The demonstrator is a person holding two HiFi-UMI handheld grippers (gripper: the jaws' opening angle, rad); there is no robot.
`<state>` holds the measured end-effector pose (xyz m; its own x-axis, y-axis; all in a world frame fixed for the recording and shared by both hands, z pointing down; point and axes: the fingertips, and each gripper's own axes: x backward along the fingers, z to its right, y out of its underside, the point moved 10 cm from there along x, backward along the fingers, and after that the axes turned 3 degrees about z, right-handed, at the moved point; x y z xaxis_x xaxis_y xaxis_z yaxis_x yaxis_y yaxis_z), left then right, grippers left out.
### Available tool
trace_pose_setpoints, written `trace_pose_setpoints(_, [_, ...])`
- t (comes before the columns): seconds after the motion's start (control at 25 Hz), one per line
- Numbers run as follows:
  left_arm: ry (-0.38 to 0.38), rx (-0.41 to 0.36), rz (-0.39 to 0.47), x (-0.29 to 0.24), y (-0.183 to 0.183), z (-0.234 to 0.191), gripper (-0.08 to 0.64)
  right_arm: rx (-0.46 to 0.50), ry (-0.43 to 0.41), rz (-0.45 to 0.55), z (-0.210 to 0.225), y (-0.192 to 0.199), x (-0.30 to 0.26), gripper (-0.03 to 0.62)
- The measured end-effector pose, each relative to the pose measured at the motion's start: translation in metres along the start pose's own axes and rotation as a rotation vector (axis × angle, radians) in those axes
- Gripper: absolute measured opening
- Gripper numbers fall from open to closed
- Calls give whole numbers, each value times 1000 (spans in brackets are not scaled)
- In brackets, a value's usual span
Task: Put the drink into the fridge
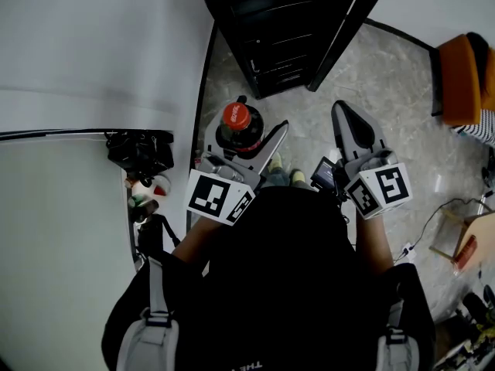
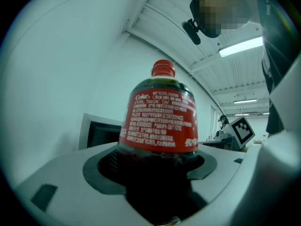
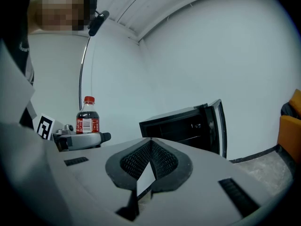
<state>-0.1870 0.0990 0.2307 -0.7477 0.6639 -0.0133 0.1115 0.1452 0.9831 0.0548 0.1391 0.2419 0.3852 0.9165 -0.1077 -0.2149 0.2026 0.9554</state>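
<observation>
Bottle point(image 2: 160, 121) in left hand-held gripper point(image 1: 243, 139), fridge point(image 1: 286, 29) open

the lower half of the bottle point(image 2: 160, 121) goes dark between the jaws of the left gripper point(image 2: 160, 182), and we cannot see its base. in the head view the fridge point(image 1: 286, 29) is cut off by the top edge, and its inside is too dark for us to make out. the orange chair point(image 1: 464, 79) runs off the right edge. the small objects point(image 1: 143, 195) by the wall are too small to name.
</observation>
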Motion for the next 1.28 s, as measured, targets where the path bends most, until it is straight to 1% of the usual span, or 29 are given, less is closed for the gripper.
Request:
trace_pose_setpoints(0.12, [20, 15, -2, 3, 1, -8, 347, -2, 12, -4, -4, 4, -7, 9])
trace_pose_setpoints(0.28, [35, -3, 6, 6, 0, -17, 347, 0, 28, -4, -8, 8, -16, 9])
trace_pose_setpoints(0.44, [44, 1, 13, 5, -1, -23, 347, 4, 42, -2, -10, 6, -17, 9])
trace_pose_setpoints(0.6, [45, 10, 23, 2, -3, -27, 347, -24, 37, 19, -8, 1, -18, 9])
trace_pose_setpoints(0.72, [42, 5, 28, 2, -3, -29, 347, -14, 45, 19, -7, 1, -20, 9])
trace_pose_setpoints(0.84, [31, -1, 24, 1, -2, -32, 347, -25, 32, 28, -6, 2, -24, 9])
trace_pose_setpoints(1.08, [20, 15, 4, -16, 1, -30, 347, -14, 46, 0, 10, 2, -26, 9])
trace_pose_setpoints(1.28, [18, 20, -22, -42, 1, -26, 347, -49, 44, 7, 33, -3, -29, 9])
